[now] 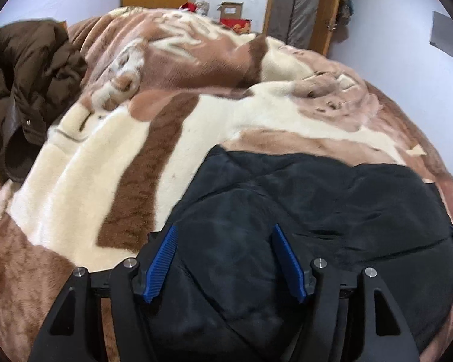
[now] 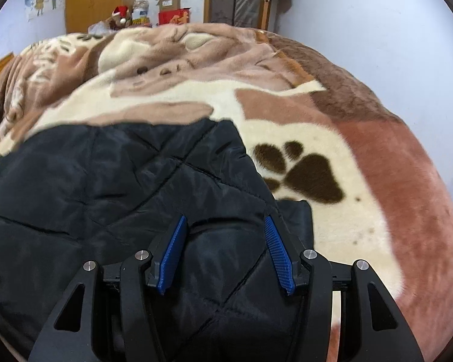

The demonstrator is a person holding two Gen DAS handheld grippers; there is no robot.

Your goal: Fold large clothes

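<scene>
1. Black quilted jacket [image 1: 302, 211] lay bunched on the near part of the plush blanket [image 1: 75, 181], brown coat [image 1: 30, 75] well apart at far left.
2. Best move, I judged: pinch each near edge fully, lift both sides evenly, keep the panel taut.
3. Left gripper [image 1: 225, 261] and right gripper [image 2: 225, 255] stood about half open over the padding; the jacket sat between the jaws, pads not pressing.

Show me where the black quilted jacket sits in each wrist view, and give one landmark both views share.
Left wrist view: black quilted jacket fills the lower right, its edge on the blanket.
Right wrist view: the jacket fills the lower left.
Shared landmark: the red box beyond the bed.
</scene>
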